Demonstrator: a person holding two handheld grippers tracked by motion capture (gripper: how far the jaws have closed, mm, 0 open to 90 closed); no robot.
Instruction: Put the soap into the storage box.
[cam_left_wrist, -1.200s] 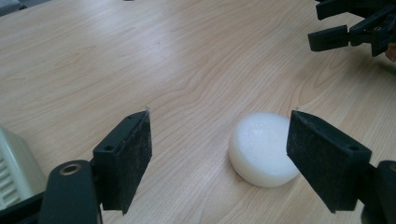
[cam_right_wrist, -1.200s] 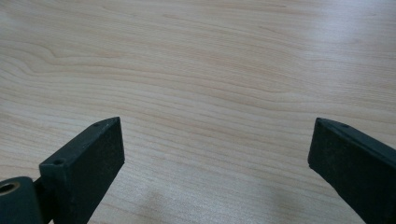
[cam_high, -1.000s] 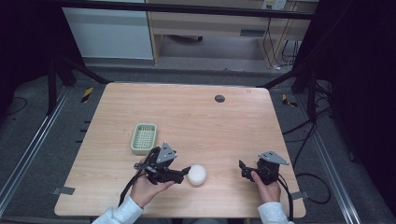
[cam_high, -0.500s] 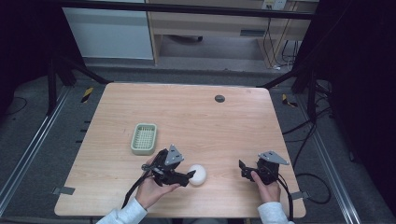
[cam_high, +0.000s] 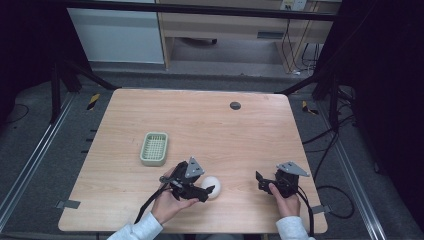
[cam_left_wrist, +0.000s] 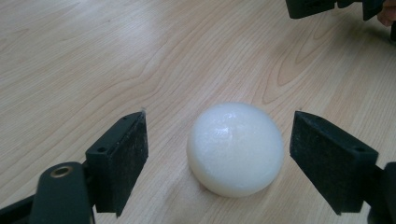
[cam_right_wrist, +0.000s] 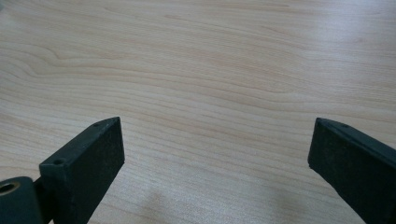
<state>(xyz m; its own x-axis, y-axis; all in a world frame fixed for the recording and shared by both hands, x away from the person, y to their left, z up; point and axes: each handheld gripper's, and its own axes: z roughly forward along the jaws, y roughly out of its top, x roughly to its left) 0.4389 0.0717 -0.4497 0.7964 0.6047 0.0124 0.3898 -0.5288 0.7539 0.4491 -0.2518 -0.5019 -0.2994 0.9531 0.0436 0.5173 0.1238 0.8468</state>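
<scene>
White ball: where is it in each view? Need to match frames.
High view: white ball low centre, at the left tool's tips.
Left gripper view: centre, between the open jaws, untouched.
Right gripper view: wood grain between its open jaws.
Shared landmark: the wooden table.

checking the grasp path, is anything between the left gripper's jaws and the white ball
Nothing: in the left gripper view the white ball sits between the open jaws of the left gripper, with bare wooden table in the gaps on either side.
</scene>
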